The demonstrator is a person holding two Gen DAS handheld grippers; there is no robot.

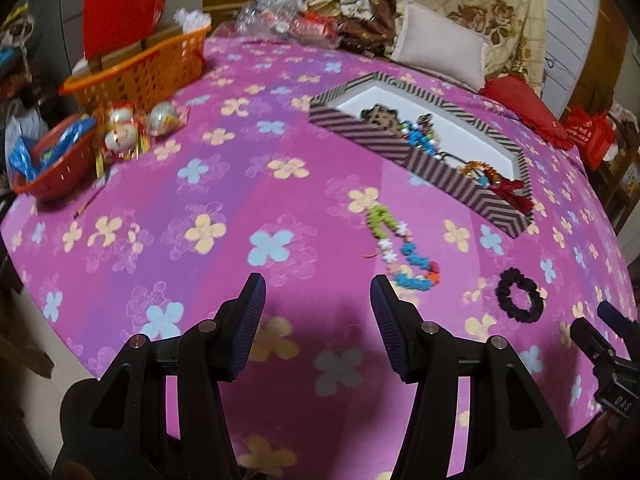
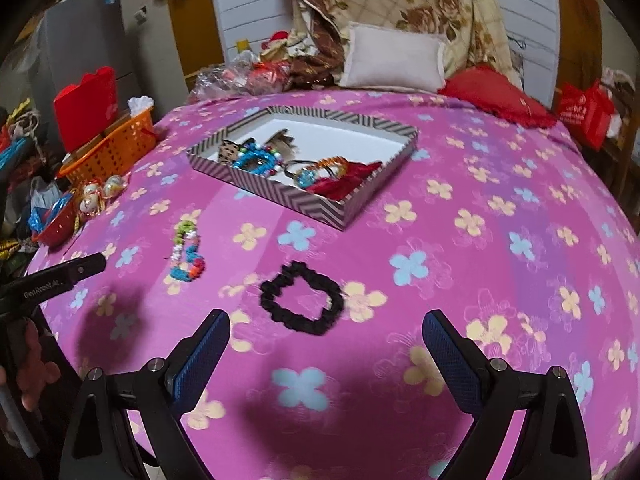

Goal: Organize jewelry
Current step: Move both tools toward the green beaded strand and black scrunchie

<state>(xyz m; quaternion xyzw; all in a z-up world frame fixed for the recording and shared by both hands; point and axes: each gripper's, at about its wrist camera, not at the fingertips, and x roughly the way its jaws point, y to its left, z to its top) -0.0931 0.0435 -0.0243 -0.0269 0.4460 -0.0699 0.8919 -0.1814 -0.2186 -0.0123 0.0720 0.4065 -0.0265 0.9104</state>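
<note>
Step in hand: approach to pick-up. Black fabric scrunchie (image 2: 302,298) lies on the pink flowered bedspread (image 2: 460,280), just ahead of the right claw (image 2: 326,338), released and empty. Multicoloured beaded bracelet (image 1: 404,246) lies before the left claw (image 1: 318,296), likewise released. Next, likely: lower, clench, carry to the striped cardboard tray (image 2: 280,196).

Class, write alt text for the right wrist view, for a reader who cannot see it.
An open right claw points at a black scrunchie lying on a pink flowered bedspread. Beyond it sits a striped tray holding jewelry, with a colourful beaded bracelet lying loose to the scrunchie's left, near the left claw's tip.
</note>
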